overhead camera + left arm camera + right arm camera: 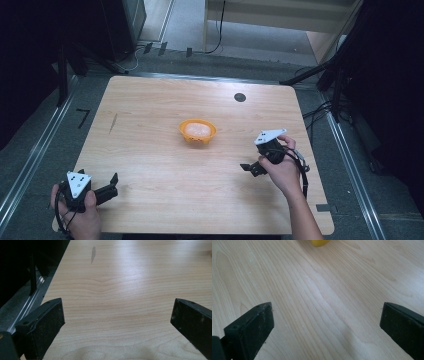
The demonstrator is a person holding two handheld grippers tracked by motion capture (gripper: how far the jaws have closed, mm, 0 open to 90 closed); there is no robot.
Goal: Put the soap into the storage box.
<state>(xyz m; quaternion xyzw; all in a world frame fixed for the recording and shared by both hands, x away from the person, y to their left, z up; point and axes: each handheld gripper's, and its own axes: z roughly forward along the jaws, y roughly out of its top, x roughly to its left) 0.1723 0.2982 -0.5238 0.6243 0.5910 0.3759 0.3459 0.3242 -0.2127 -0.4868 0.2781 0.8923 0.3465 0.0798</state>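
An orange bowl (198, 131) with a pale, pinkish lump in it stands near the middle of the wooden table (150, 100). My left gripper (111, 186) rests at the near left corner in a hand, open and pointing right, with bare wood between its jaws (117, 312). To the right of the bowl and nearer the person, a hand holds my right gripper (251, 165), which points left. It is open (327, 315) over bare wood, and the bowl's edge (319, 242) peeks in at the top of the right gripper view.
A small black round disc (240, 97) lies in the table top near the far edge. A thin dark streak (113, 123) marks the wood at the left, also seen ahead of the left gripper (93, 253). Metal floor rails (30, 160) run along both sides.
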